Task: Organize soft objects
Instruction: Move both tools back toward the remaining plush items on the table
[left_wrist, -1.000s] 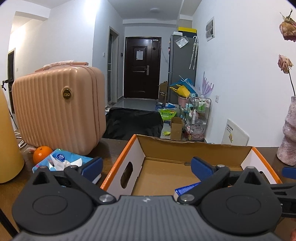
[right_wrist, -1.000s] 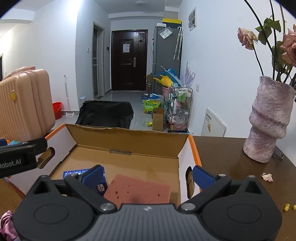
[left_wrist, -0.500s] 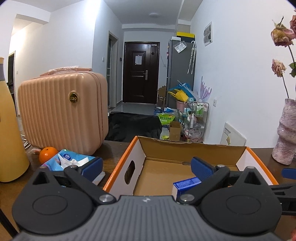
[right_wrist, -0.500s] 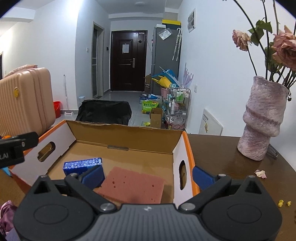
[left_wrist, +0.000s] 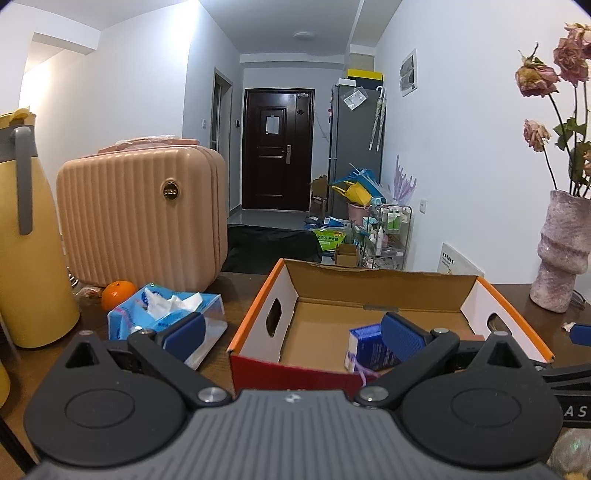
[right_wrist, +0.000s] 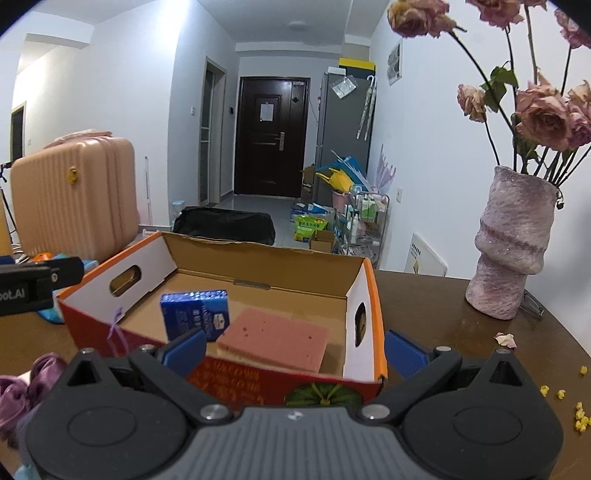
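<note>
Two pairs of tongs are in my hands, both hovering at the near side of the cardboard box (right_wrist: 258, 273) on the dark wooden tabletop (right_wrist: 436, 306). Behind the box on my left stands the pink suitcase (left_wrist: 140, 218), with a yellow jug (left_wrist: 26, 236) beside it at the edge of the left view. On my right sits the mauve vase (right_wrist: 511, 243) holding dried roses (right_wrist: 543, 114).

Inside the box, a pink sponge (right_wrist: 277, 339) lies flat toward the right wall, its left edge just beside a blue packet (right_wrist: 195, 314) standing upright. A tissue pack (left_wrist: 166, 314) with a white sheet pulled up rests on the tabletop left of the box, near an orange (left_wrist: 118, 293).

My left tongs (left_wrist: 291, 336) are spread wide and hold nothing, one pad in front of the tissue pack, the other in front of the blue packet. My right tongs (right_wrist: 295, 350) are likewise apart and empty, straddling the box's near right corner. A purple fabric piece (right_wrist: 26, 387) lies on the tabletop at the lower left of the right view. Small petals (right_wrist: 505, 339) and yellow crumbs (right_wrist: 576, 415) dot the tabletop near the vase.
</note>
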